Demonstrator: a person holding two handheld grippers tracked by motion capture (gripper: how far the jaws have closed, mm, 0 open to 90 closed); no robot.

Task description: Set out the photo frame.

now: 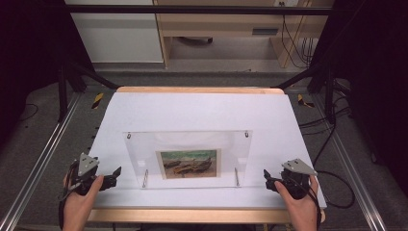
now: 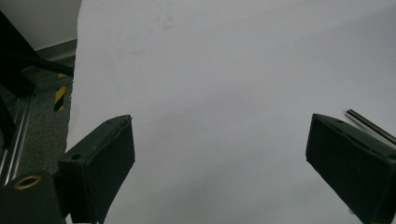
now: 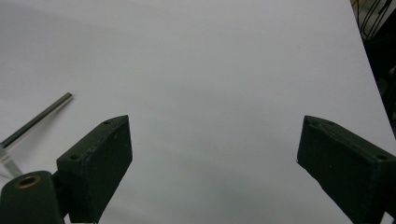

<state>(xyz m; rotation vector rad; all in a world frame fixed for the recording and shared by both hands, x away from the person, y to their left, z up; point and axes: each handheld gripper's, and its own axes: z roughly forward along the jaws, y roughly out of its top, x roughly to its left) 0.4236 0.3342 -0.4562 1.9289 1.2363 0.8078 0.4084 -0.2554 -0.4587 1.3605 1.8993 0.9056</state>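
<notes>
Between the grippers, left [image 1: 117, 174] and right [image 1: 266, 176], both spread wide and empty, stands a frame [image 1: 188, 159]; gripper views catch just its pins [image 2: 371, 126] [image 3: 36, 121].

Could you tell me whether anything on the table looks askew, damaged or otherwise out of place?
Nothing stands out. The clear acrylic photo frame sits square to the white table, picture centred, with no crack visible. The left gripper and right gripper flank it, open and empty.

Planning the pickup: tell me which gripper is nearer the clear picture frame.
Left, narrowly. The left gripper sits just off the picture frame's left edge; the right gripper lies slightly farther off its right edge.
</notes>
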